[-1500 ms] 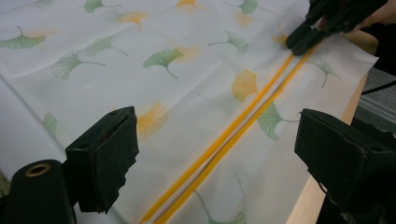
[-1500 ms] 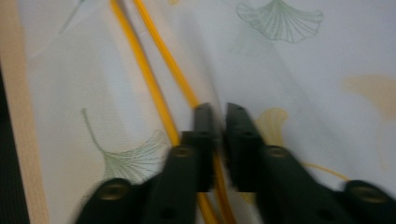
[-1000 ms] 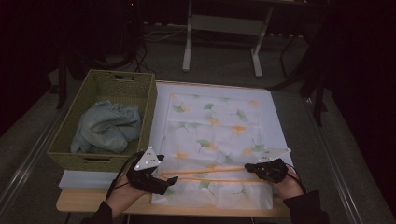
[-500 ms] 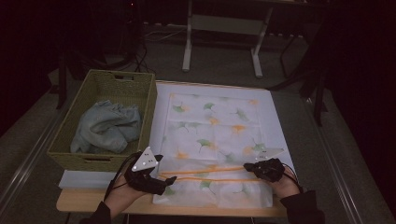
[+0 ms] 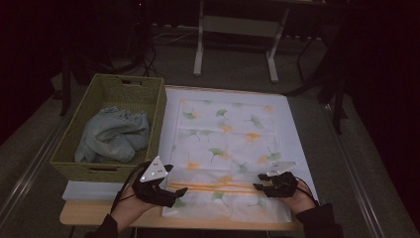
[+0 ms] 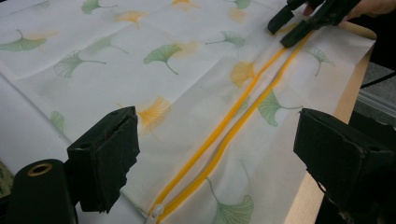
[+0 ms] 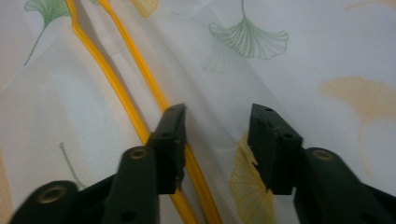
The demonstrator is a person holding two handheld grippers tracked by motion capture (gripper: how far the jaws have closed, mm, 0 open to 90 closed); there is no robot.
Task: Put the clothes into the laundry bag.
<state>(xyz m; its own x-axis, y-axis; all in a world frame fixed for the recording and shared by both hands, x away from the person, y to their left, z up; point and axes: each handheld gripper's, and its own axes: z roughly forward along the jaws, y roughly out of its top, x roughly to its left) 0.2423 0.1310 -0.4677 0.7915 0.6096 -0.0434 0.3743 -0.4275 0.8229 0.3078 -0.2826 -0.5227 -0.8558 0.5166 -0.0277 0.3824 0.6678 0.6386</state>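
A white mesh bag printed with green and orange ginkgo leaves lies flat on the table. Its orange zipper runs along the near edge, with the two tapes slightly apart. My left gripper stands open at the zipper's left end, its jaws straddling the tapes above the small white zipper pull. My right gripper is open at the zipper's right end. In its own view the jaws sit low over the fabric, with the zipper passing under the left finger.
A woven green basket holding a crumpled grey-blue cloth stands left of the bag. The table's wooden front edge is close under both hands. Metal stand legs rise beyond the table on the dark floor.
The right gripper has slid a little leftward along the zipper. The left gripper has stayed almost in place. Both stay open.
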